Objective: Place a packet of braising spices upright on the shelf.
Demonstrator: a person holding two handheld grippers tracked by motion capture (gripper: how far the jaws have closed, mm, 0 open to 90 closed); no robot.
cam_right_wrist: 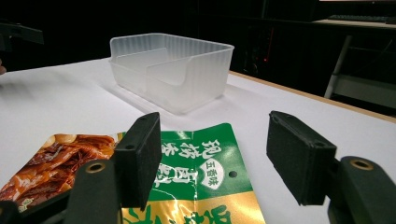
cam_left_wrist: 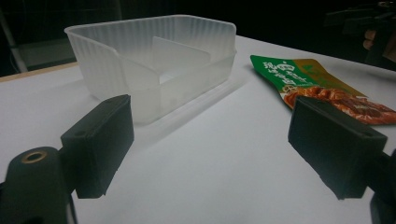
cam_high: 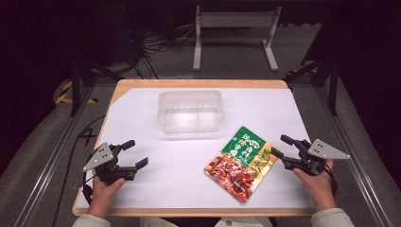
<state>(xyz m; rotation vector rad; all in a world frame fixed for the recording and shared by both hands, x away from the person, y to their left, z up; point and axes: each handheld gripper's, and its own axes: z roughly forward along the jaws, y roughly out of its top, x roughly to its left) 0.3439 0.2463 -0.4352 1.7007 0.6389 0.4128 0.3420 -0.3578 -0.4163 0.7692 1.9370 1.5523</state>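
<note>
White-covered wooden bench [cam_high: 142, 198] in a dark room. Translucent ribbed plastic tub [cam_high: 190, 112], divided, empty, beyond both wide-open, empty jaws; green-and-gold food pouch [cam_high: 241, 163] just ahead of the right gripper [cam_high: 282, 147].

On the desk [cam_high: 142, 123] a tub [cam_high: 190, 112] stands toward the far edge, about midway between the left and right edges. A snack packet [cam_high: 241, 163] lies flat nearer the near edge and right of the tub, apart from it. The left gripper [cam_high: 133, 155] is near the near left corner, the right gripper [cam_high: 280, 146] just beside the packet's right side.
</note>
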